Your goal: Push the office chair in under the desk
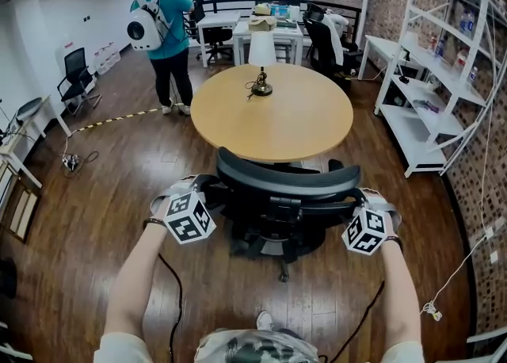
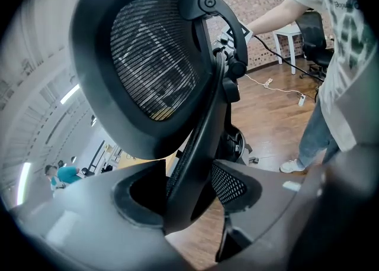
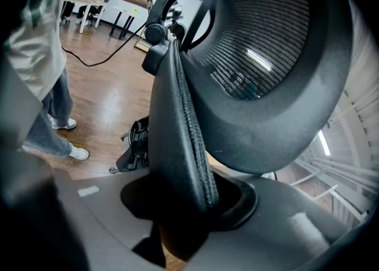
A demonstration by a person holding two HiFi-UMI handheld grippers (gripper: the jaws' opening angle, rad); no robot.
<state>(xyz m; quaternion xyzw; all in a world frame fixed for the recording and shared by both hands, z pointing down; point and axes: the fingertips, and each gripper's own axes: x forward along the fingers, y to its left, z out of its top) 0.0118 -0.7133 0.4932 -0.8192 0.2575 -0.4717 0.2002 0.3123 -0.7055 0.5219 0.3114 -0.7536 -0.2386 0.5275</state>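
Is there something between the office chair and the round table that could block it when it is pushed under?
Nothing visible does. The office chair stands at the near edge of the round table, with no object between. The lamp sits on top, out of the path. The space underneath is hidden.

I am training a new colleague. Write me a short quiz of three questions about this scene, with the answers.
1. True or false: the left gripper and the right gripper both clamp the office chair by the side edges of its back.
2. What stands on the round table? A) a lamp B) a laptop C) a vase
3. Fill in: the person beyond the table wears a ___ shirt.
Key: 1 true; 2 A; 3 teal.
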